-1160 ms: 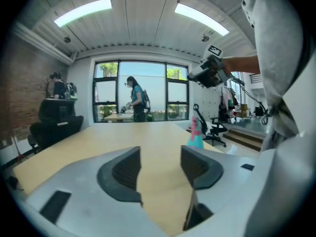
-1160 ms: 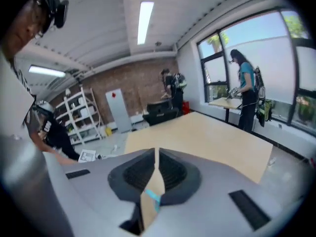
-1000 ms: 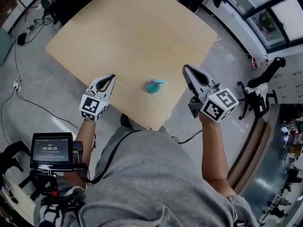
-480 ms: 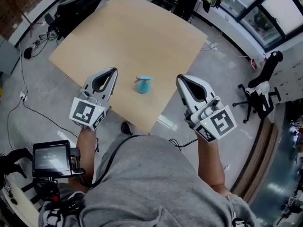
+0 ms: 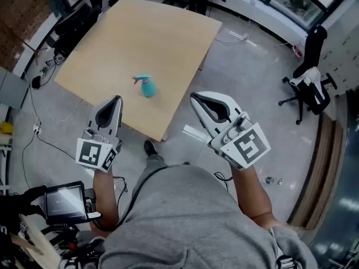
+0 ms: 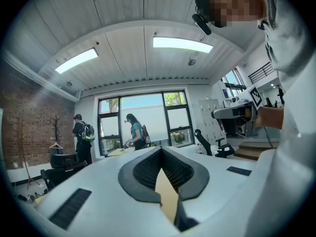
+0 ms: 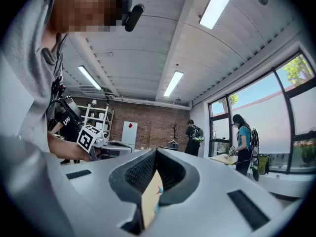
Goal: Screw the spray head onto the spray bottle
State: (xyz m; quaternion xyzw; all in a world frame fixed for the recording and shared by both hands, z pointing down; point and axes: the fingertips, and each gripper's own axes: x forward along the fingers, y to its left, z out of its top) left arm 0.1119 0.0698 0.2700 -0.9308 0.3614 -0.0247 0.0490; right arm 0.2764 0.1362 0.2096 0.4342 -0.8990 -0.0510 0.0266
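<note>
- Both grippers have pulled back toward the person since the earlier frame, so the spray bottle now lies ahead of them rather than between them.
- Left gripper (image 5: pixel 115 101): jaws clenched together with nothing between them; its tip hangs over the near edge of the table (image 5: pixel 168 38).
- Spray bottle (image 5: pixel 148 88): teal, upright on the table, ahead of the left gripper's tip and slightly to its right, apart from it; the spray head (image 5: pixel 141 78) sits on top.
- Right gripper (image 5: pixel 195 97): jaws clenched and empty; it hangs off the table, over the floor (image 5: pixel 247 66), with the bottle ahead and to its left.
</note>
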